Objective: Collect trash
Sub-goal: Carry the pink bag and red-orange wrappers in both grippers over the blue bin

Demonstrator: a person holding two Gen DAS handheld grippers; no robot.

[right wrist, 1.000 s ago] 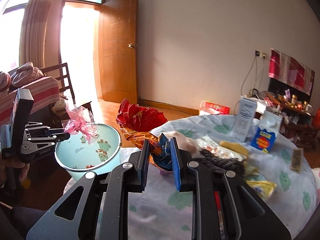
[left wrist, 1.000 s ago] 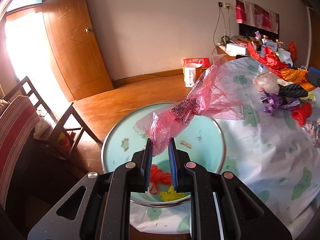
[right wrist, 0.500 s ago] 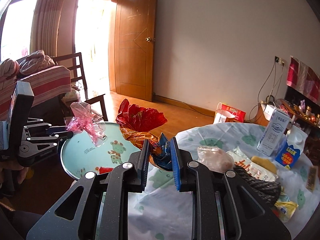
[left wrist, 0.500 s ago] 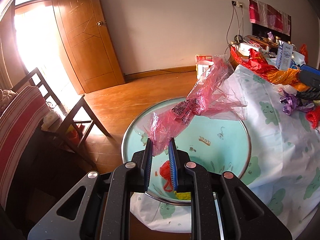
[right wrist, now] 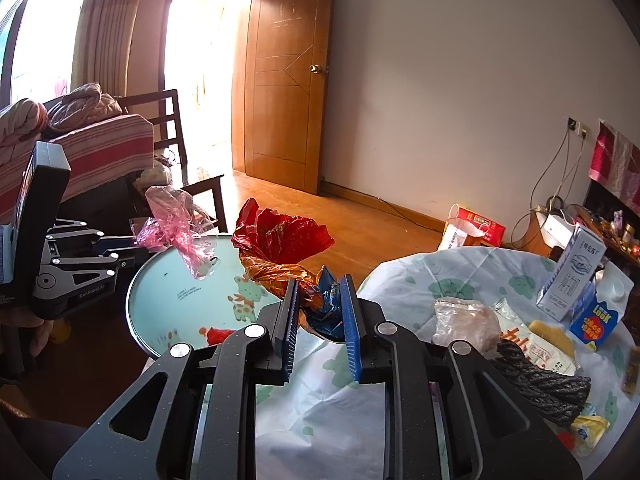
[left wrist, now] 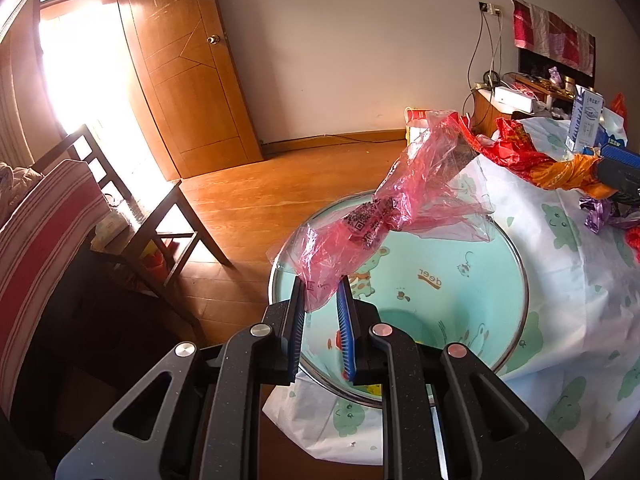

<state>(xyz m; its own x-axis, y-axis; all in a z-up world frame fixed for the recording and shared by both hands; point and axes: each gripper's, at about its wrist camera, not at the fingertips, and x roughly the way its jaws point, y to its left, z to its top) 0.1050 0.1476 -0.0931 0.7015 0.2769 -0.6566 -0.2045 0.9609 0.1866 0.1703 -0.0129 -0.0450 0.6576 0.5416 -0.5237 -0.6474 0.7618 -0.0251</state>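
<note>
The thin pink plastic bag (left wrist: 404, 204) (pinched by only a corner in the left gripper (left wrist: 322, 308) jaws) could be dropped beside the round green basin (left wrist: 516, 264), while crinkly red-orange foil wrapper (right wrist: 280, 248) is gripped by right gripper (right wrist: 320, 304).

I read four markings. The basin (left wrist: 460, 280) carries the word "deer", printed upside down from the left wrist camera, beside its cartoon animals. The pink plastic bag (left wrist: 400, 208) bears a QR code label; I cannot read any text on it. The body of the left gripper (right wrist: 132, 249) is marked "GenRobot.AI" in small white letters. The blue carton (right wrist: 596, 320) on the counter (right wrist: 400, 280) reads "Look". Print on the white carton (right wrist: 572, 276) is too small to make out.
</note>
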